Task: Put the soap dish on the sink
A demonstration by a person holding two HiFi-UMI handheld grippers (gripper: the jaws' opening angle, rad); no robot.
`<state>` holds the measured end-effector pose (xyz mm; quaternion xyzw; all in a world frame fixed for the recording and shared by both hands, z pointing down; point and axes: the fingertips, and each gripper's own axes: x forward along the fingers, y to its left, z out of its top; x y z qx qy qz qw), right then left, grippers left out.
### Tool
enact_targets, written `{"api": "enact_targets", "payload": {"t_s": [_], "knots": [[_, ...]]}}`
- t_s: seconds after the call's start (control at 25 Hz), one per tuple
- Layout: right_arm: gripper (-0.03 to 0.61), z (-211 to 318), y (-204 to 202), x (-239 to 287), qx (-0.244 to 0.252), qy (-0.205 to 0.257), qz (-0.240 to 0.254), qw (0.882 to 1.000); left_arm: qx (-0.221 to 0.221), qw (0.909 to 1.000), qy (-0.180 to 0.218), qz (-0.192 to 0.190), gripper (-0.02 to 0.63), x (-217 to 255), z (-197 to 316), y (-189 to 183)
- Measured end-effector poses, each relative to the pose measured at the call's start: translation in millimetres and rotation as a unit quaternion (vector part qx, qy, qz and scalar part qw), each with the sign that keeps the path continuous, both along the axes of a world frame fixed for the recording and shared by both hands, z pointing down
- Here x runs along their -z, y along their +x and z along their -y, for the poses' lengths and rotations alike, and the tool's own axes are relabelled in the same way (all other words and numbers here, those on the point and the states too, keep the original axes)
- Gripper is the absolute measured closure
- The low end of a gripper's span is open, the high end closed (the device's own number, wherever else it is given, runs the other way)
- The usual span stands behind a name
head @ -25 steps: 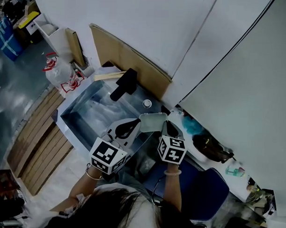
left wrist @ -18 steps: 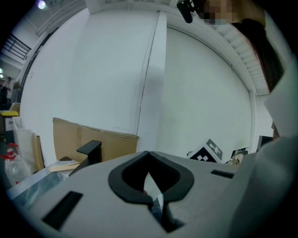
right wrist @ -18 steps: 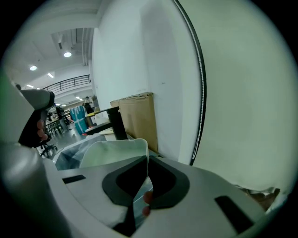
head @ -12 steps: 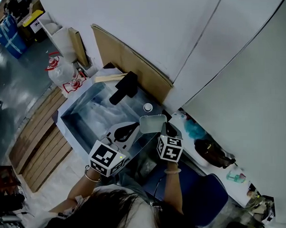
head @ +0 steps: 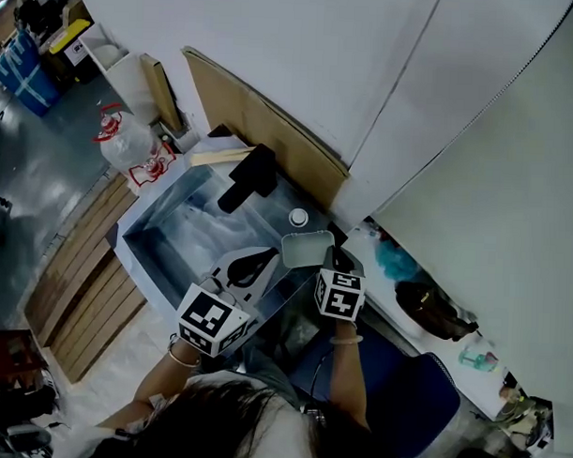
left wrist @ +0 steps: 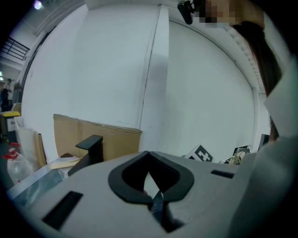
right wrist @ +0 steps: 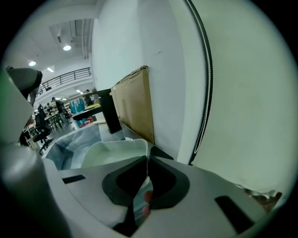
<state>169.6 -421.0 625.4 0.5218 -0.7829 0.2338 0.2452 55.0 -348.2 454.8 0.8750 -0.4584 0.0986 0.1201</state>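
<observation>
Right gripper view: my right gripper (right wrist: 147, 162) pinches the soap dish (right wrist: 114, 152) rim, sink (right wrist: 70, 139) at ten o'clock; left gripper (left wrist: 149, 174) closed, empty.

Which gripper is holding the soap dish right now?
The right gripper: its jaws clamp the rim of the pale soap dish. The left gripper is shut on nothing.

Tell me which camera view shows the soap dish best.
The right gripper view: the soap dish fills the foreground, its rim pinched in the right gripper. The head view shows it small, from above. The left gripper view does not show it.
</observation>
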Motion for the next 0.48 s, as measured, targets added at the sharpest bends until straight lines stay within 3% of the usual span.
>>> {"api": "enact_targets", "payload": {"t_s": [0.48], "knots": [[0.548,9.5,2.6,-19.9,0.008,-0.009,-0.01,1.0,0.0,0.9999,-0.014,0.007,0.606,-10.4,8.2,7.1]]}}
